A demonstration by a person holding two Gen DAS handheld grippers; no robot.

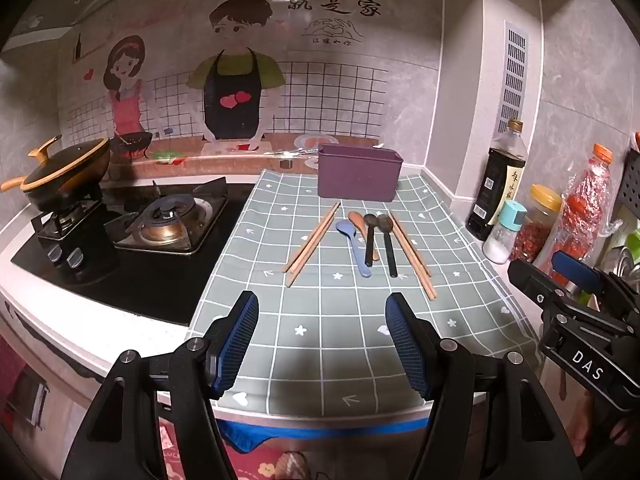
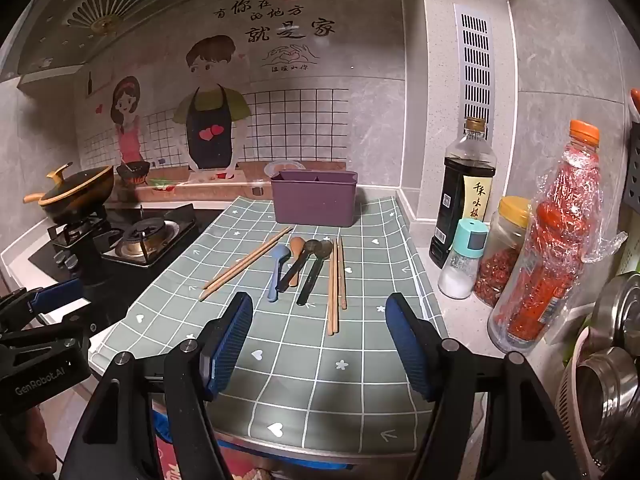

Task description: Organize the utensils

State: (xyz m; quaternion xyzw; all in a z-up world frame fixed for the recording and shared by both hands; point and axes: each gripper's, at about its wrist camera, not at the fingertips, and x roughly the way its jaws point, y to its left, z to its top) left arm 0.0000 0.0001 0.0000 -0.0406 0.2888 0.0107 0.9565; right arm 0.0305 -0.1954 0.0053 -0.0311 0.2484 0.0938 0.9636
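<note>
Left gripper (image 1: 322,344) and right gripper (image 2: 320,346): both jaws spread wide, nothing between them, hovering over the near edge of the green checked mat (image 1: 340,340). Utensils lie mid-mat: chopstick pair (image 1: 310,242) on the left, blue spoon (image 1: 354,246), wooden spoon (image 1: 358,220), two dark spoons (image 1: 386,242), second chopstick pair (image 1: 414,258) on the right. Purple holder (image 1: 358,178) stands upright just behind them, by the wall.
</note>
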